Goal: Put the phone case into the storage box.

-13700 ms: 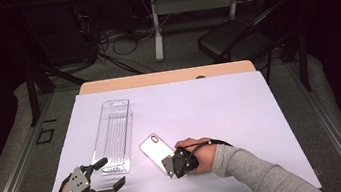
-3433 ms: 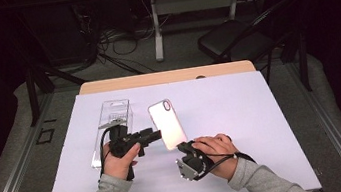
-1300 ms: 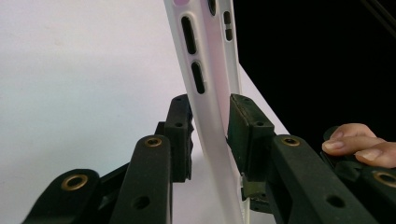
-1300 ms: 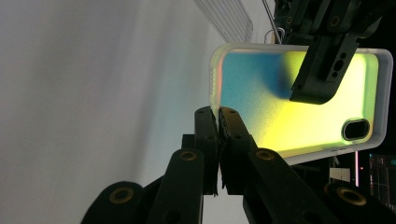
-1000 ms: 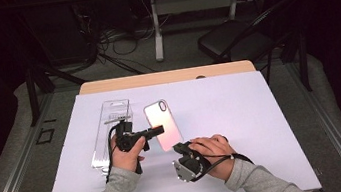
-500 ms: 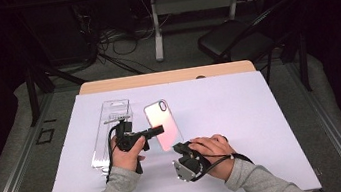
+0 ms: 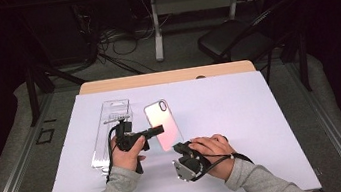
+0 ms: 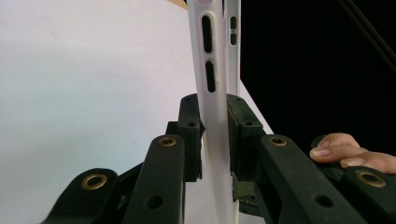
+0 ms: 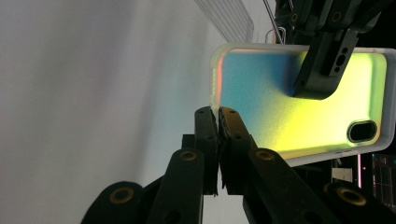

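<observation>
Iridescent plastic catches the light: the case is held up off the white sheet, tilted on its long edge, camera cutout toward the far end. In the high view it looks pink; in the right gripper view its back runs from blue to yellow-green inside a pale rim, with the cutout at the lower right.

Left gripper is clamped on the case's side. In the left gripper view its two black jaws press the white edge from both sides, the pads flat against it, and the button slots run up the edge above the grip. The left hand holds that gripper just right of the clear package, which lies flat on the sheet.

Right gripper sits near the lower corner of the case, held by the right hand. In its own view the jaws stand together, pad against pad, tips right at the rounded corner of the case; whether they pinch the rim or only touch it cannot be told. The left gripper's jaw shows there too, dark against the yellow part of the case.

Wooden table edge shows beyond the sheet
</observation>
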Tool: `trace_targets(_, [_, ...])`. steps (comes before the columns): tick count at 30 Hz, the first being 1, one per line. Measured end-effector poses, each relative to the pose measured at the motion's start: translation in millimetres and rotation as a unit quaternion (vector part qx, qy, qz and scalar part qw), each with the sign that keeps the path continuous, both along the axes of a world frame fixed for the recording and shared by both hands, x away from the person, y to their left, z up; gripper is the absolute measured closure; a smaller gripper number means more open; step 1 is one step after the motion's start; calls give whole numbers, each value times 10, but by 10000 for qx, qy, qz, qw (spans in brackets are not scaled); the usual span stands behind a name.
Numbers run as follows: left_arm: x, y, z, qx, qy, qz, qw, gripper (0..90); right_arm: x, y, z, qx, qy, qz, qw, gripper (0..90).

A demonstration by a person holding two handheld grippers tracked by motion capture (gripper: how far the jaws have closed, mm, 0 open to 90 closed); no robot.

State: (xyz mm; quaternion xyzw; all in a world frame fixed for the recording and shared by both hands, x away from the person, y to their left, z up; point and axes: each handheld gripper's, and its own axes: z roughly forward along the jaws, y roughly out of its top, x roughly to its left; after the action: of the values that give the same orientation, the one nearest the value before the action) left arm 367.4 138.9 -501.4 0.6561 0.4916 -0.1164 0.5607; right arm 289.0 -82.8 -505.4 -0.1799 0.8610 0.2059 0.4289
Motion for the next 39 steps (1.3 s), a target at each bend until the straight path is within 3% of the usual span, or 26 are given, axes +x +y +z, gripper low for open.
trace_targets(24, [-1, 9, -8, -161, 178, 47, 9997, 801, -1, -2, 1, 3, -8, -14, 10000, 875])
trace_targets(39, [1, 5, -16, -241, 192, 59, 9995, 808, 10, 0, -3, -23, -24, 18, 10000, 876])
